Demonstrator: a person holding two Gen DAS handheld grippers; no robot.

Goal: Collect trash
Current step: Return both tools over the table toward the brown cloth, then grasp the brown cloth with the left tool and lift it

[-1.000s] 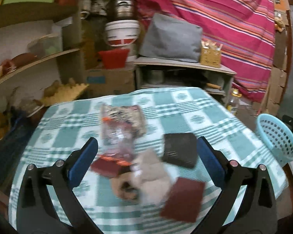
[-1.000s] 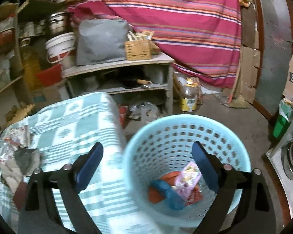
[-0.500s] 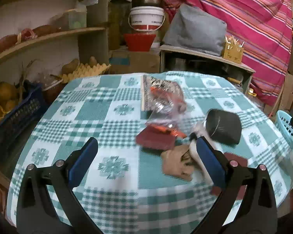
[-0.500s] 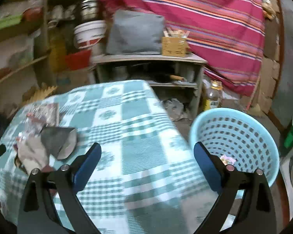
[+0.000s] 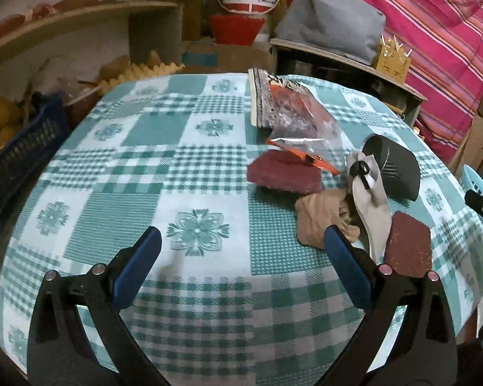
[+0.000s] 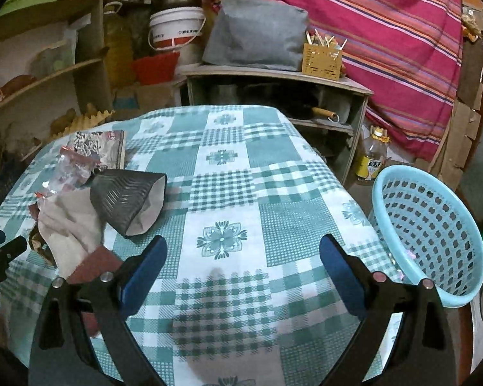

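- The left gripper hung wide open and empty over the checked worktop.
- Trash, including a black pouch and wrappers, lay piled at its two o'clock.
- The right gripper gaped empty too, with the blue basket at three o'clock, beside the worktop.

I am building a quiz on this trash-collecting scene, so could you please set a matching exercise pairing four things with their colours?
Things:
1. basket
2. crushed paper cup
3. scouring pad nearest the camera
4. tablecloth

Colours:
A. dark red
B. teal and white checks
C. light blue
D. black outside, pale inside

Pairs: 1-C, 2-D, 3-A, 4-B
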